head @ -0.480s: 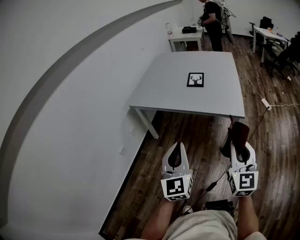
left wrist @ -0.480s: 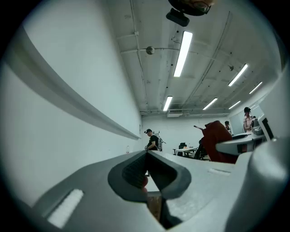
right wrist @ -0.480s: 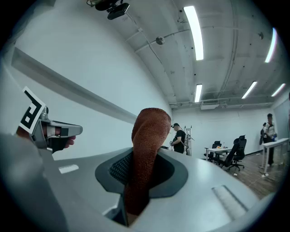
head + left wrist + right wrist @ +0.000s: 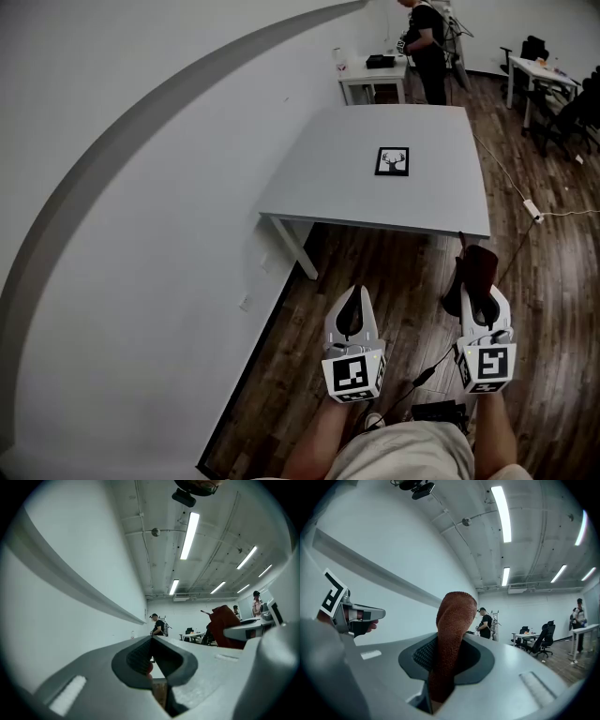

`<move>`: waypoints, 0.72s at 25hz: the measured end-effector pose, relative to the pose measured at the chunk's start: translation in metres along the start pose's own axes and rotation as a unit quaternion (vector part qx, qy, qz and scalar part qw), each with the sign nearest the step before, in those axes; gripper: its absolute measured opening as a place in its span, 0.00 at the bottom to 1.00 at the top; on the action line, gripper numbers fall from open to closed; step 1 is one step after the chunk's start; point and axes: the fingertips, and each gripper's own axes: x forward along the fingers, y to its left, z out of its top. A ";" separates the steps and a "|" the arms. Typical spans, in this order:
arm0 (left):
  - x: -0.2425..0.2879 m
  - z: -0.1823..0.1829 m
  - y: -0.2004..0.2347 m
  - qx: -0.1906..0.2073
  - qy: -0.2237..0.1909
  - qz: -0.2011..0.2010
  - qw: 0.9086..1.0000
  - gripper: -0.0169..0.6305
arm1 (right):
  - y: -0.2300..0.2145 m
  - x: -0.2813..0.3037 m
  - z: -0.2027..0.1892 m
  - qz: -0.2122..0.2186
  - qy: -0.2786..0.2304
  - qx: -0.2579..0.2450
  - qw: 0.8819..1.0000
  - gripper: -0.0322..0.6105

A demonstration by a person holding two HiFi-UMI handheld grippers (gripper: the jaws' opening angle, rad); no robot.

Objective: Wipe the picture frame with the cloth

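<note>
The picture frame (image 4: 392, 161) lies flat, upper middle of the shot, on the grey surface (image 4: 319, 178), with open top all round it. The brown cloth (image 4: 480, 264) is pinched in the right tongs (image 4: 480, 286), lower right over the wood floor (image 4: 394, 272). The left tongs (image 4: 353, 298) are closed on nothing. A wall (image 4: 141, 234) hugs the surface's left edge, and a cable (image 4: 532, 208) trails on the floor at right.

A pale grey tabletop (image 4: 375, 202) is seen in the upper middle of the head view, carried on white legs over a dark plank floor (image 4: 394, 272). One picture frame (image 4: 392, 161), black-edged with a deer-head print, is laid flat on it, a little right of the middle and apart from every edge. On the floor at the right of the view, a white power strip (image 4: 532, 208) is laid with its cable.
</note>
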 end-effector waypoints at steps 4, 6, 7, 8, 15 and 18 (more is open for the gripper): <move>0.001 -0.003 -0.001 -0.002 0.004 -0.001 1.000 0.03 | -0.001 0.001 -0.003 -0.001 0.001 0.001 1.000 0.20; 0.002 -0.004 -0.001 -0.002 0.005 -0.001 1.000 0.03 | -0.002 0.001 -0.004 -0.002 0.000 0.005 1.000 0.20; 0.002 -0.005 -0.001 -0.002 0.005 -0.002 1.000 0.03 | -0.002 0.001 -0.004 -0.001 -0.002 0.008 1.000 0.20; 0.003 -0.006 -0.002 -0.002 0.006 -0.002 1.000 0.03 | -0.002 0.001 -0.005 -0.001 -0.003 0.011 1.000 0.21; 0.009 -0.005 -0.013 0.004 0.007 0.002 1.000 0.03 | -0.013 0.003 -0.013 0.006 0.003 0.017 1.000 0.21; 0.012 -0.004 -0.022 0.008 0.009 0.007 1.000 0.03 | -0.022 0.003 -0.015 0.011 0.004 0.021 1.000 0.21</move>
